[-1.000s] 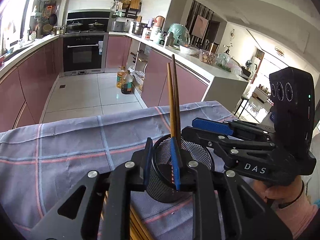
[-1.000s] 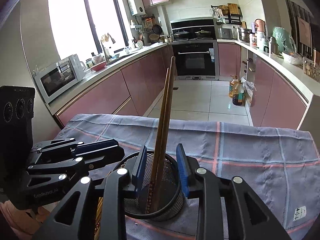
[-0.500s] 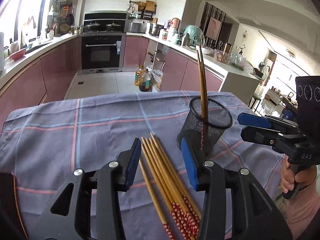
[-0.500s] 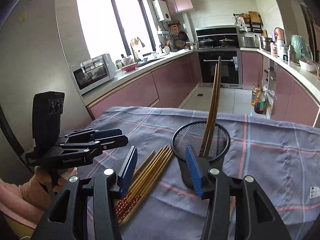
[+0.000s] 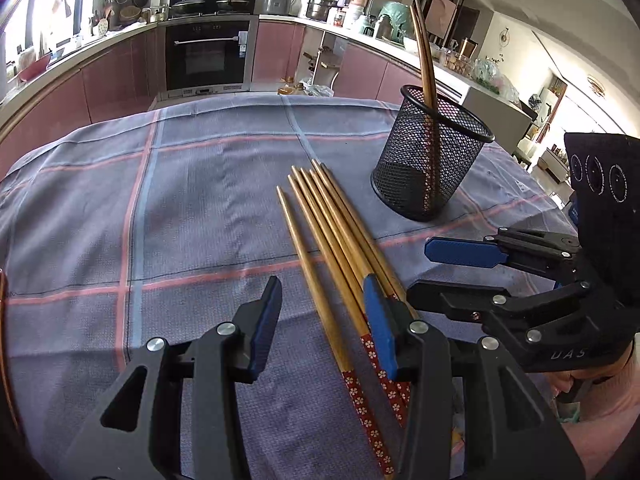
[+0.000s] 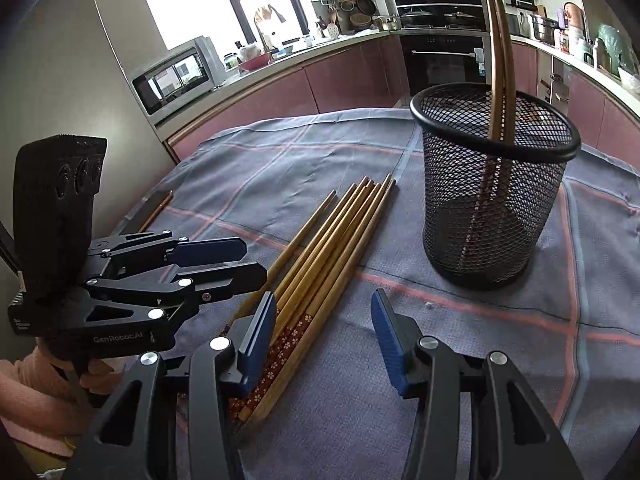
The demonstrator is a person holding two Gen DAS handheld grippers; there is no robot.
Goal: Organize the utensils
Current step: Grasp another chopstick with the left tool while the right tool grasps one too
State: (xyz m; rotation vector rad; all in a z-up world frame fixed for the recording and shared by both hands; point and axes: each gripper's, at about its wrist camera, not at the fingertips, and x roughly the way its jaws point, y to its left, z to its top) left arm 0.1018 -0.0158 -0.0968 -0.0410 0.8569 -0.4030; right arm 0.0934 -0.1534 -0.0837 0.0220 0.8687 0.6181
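Room: a kitchen with pink cabinet fronts, a built-in oven point(image 5: 208, 54) at the far wall and a microwave point(image 6: 174, 76) on the side counter, near a bright window.
Bench: covered with a grey-blue checked cloth point(image 5: 192, 208), which gives the utensils a soft, non-slip bed.
Holder: a black mesh cup point(image 6: 496, 184) stands upright on the cloth, to the right of the loose sticks; it seems to be the goal of the sorting.
Already sorted: two dark chopsticks point(image 6: 498, 68) lean inside the cup, their ends up against the rim, because they are longer than the cup is deep.
Still to sort: a bundle of light wooden chopsticks point(image 5: 336, 240) lies flat and nearly parallel beside the cup, its red flowered ends toward the person, so these ends are easy to take.
Left gripper point(image 5: 324, 320): its fingers stand apart and hold nothing; they straddle the leftmost stick of the bundle, above its patterned end.
Right gripper point(image 6: 326, 334): fingers also apart and empty, low over the cloth; the left pad is at the edge of the bundle.
Judgement: both hands seem ready for the next pick.
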